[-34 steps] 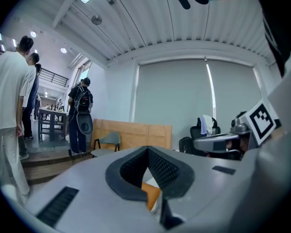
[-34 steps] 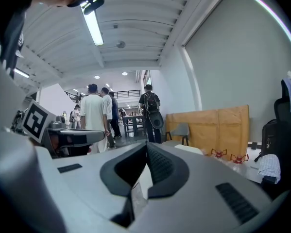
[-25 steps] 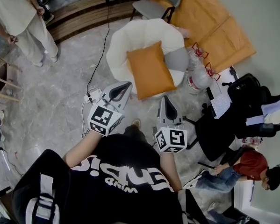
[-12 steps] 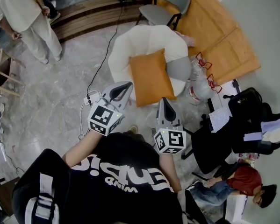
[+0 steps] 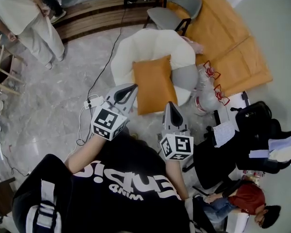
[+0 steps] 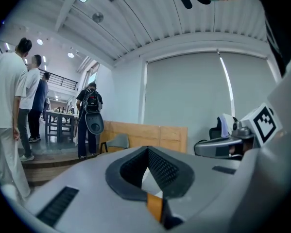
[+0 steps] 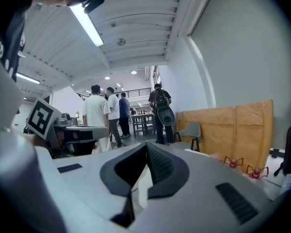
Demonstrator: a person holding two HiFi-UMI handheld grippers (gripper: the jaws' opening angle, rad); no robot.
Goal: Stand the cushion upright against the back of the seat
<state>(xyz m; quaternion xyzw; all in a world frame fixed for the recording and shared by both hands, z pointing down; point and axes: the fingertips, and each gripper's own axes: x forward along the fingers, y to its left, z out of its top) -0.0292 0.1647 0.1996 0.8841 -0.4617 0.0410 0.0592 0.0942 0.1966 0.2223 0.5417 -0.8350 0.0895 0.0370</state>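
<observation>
An orange square cushion (image 5: 154,84) lies flat on the seat of a cream armchair (image 5: 150,45), overhanging its front edge. A grey cushion (image 5: 185,75) sits beside it on the right. My left gripper (image 5: 131,88) is shut and empty, its tip just left of the orange cushion's near corner. My right gripper (image 5: 170,104) is also shut and empty, just short of the cushion's front edge. In the left gripper view the closed left gripper (image 6: 147,149) shows a sliver of the orange cushion (image 6: 155,205) below it. The right gripper (image 7: 146,145) points level into the room.
People stand at the upper left (image 5: 24,18). A grey chair (image 5: 177,11) and an orange wooden panel (image 5: 228,42) lie behind the armchair. Clear bags with red handles (image 5: 207,89) sit at its right. A black office chair (image 5: 247,130) is further right; a power strip (image 5: 94,102) lies on the floor.
Both grippers, still shut, have come closer to the armchair; the orange cushion's front edge now sits nearer their tips in the head view.
</observation>
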